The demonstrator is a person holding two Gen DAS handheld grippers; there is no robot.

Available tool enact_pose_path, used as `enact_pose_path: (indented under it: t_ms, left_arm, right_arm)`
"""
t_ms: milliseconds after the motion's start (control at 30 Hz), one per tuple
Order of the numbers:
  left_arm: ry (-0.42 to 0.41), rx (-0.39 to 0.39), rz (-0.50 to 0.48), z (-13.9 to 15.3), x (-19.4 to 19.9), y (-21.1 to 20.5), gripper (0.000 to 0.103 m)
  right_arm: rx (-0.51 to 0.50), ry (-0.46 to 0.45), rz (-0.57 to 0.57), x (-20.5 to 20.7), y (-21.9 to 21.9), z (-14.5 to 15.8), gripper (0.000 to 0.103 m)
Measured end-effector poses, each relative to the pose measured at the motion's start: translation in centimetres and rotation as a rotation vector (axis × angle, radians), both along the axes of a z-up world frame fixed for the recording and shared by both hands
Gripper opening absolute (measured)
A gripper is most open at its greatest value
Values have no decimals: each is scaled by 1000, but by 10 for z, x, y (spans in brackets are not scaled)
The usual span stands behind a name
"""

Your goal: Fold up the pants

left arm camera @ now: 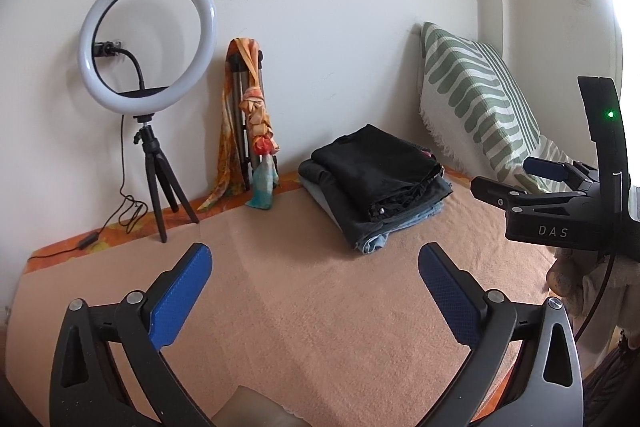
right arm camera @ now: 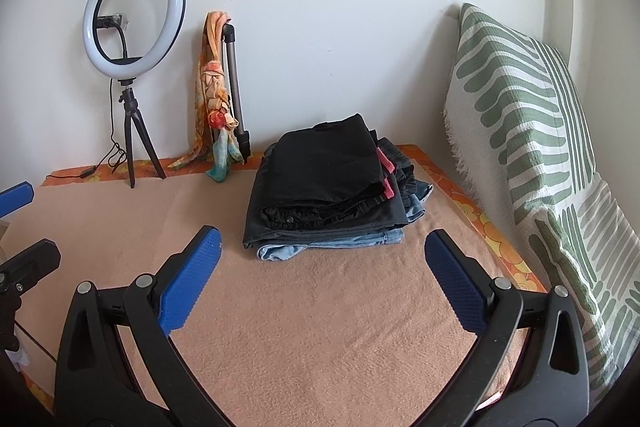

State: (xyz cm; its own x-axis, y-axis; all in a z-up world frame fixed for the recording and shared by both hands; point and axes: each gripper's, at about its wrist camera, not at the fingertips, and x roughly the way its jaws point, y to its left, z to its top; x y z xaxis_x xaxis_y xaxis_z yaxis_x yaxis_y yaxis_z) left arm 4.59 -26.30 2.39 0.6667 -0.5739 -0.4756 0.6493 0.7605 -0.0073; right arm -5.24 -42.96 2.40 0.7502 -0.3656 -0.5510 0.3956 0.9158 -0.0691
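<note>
With both the left tongs (left arm camera: 316,301) and right tongs (right arm camera: 322,285) released and empty above the peach blanket (right arm camera: 320,327), the folded pants stack (right arm camera: 328,187) lies ahead near the wall; judged advisable: leave its edges undisturbed.

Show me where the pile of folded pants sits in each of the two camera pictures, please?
Left wrist view: the pile of folded pants lies right of centre, on the peach blanket, beyond the open fingers.
Right wrist view: the pile sits at the centre, nearer, straight ahead between the open fingers.
Shared landmark: the ring light on its tripod stands at the upper left in both.
</note>
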Motion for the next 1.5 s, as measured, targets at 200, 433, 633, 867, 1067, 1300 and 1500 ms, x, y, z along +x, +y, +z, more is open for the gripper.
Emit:
enact_pose_path:
  t_ms: [200,433,633,867,1067,1300,1500]
  left_arm:
    - [-9,5,4,0,-1,2,103]
    - [-20,17,-6,-1,-5,2,103]
    - [-25,18,-3,-1,-6,2,103]
    - [-25,20,-5,-1,-6,2,103]
    - [-27,21,-9,-1,-6,2,103]
    - [-27,23,-8,-1,-6,3,103]
    - [-26,24,-5,-1,-7,2,103]
  right_arm:
    - [-7,-14,-7,2,0,2,103]
    - [-10,-25,-18,2,1,4,103]
    - [-5,-29,-18,2,-1,5,103]
    - [0,-30,-14,2,-2,5,103]
    - [-1,-32,-14,2,-1,5,103]
    - [-2,-31,-10,3,1,6,103]
    - [1,-29,-8,4,3,6,103]
